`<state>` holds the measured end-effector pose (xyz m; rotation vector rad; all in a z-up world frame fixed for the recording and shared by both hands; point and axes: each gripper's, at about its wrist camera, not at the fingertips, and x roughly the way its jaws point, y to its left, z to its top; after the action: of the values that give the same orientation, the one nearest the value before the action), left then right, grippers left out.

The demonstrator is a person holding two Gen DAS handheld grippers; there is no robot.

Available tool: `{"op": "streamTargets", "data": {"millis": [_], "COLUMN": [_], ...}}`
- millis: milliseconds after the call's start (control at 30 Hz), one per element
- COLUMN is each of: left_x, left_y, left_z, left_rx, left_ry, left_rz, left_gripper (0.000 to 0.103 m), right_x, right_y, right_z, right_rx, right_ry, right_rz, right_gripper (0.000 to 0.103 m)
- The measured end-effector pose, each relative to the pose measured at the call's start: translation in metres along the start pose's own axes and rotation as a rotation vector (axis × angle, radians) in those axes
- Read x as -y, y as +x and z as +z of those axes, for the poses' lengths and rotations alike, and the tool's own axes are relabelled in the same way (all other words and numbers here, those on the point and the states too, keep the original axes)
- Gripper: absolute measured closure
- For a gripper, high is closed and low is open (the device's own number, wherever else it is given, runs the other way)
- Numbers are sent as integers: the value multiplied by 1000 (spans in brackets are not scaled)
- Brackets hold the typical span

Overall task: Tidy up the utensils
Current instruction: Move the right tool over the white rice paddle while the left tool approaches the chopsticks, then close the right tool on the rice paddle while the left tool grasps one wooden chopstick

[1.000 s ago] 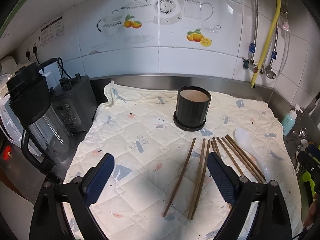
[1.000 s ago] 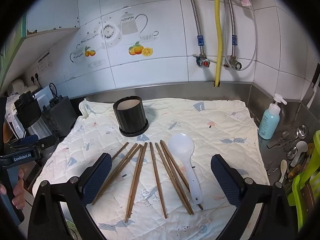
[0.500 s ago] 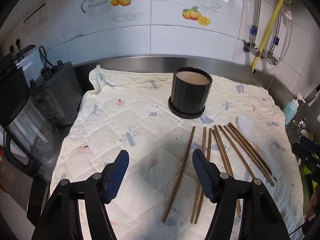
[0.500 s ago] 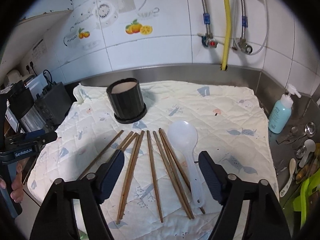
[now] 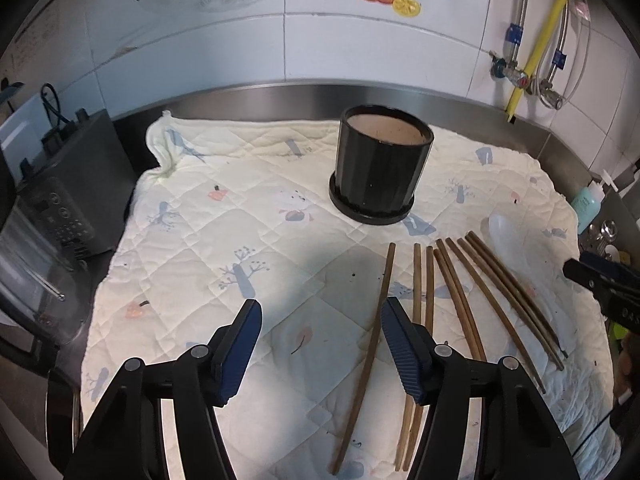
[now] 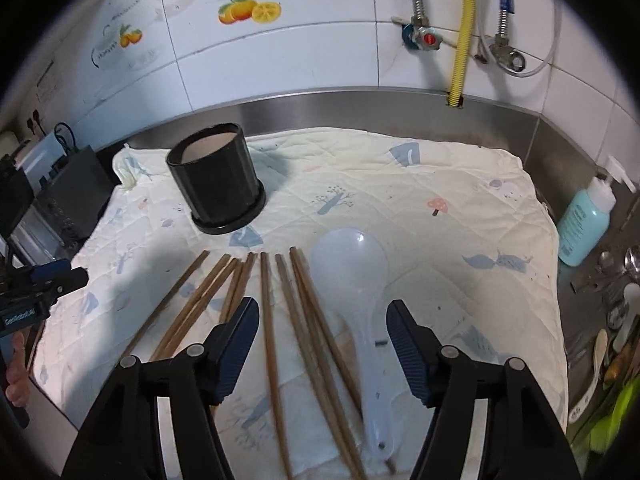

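Several brown wooden chopsticks point(image 5: 424, 300) lie fanned on a quilted white cloth point(image 5: 240, 248); they also show in the right wrist view point(image 6: 268, 320). A white rice spoon point(image 6: 356, 280) lies to their right, also in the left wrist view point(image 5: 506, 232). A black ribbed holder point(image 5: 382, 172) stands upright and empty behind them, also in the right wrist view point(image 6: 216, 188). My left gripper point(image 5: 320, 340) is open and empty, low over the cloth left of the chopsticks. My right gripper point(image 6: 322, 336) is open and empty above the chopsticks and the spoon handle.
A dark appliance point(image 5: 60, 192) stands at the cloth's left edge. A teal soap bottle point(image 6: 584, 224) and loose metal spoons point(image 6: 616, 280) lie in the sink area at right. A steel backsplash point(image 6: 360, 108) and pipes point(image 6: 460, 40) run behind.
Both grippers have moved forward and down toward the cloth, and their jaws have narrowed but stay open. The utensils have not moved.
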<state>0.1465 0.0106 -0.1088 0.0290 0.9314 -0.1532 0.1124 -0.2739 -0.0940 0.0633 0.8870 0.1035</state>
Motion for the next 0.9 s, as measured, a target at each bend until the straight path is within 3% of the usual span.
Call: {"op": "streamTargets", "data": {"millis": [167, 433, 900], "left_x": [2, 2, 2], "left_y": [17, 44, 73], "left_z": [4, 12, 16], "left_rx": [-24, -71, -126], "left_ry": [8, -3, -17], "left_rz": [-19, -48, -86], "left_gripper": [36, 36, 36], "right_x": [0, 2, 12], "right_y": [28, 70, 105], "right_z": [14, 30, 36], "right_rx": [-37, -96, -154], "right_ry": [-18, -36, -30], "right_rz": [-11, -35, -47], "right_gripper": [24, 22, 18]}}
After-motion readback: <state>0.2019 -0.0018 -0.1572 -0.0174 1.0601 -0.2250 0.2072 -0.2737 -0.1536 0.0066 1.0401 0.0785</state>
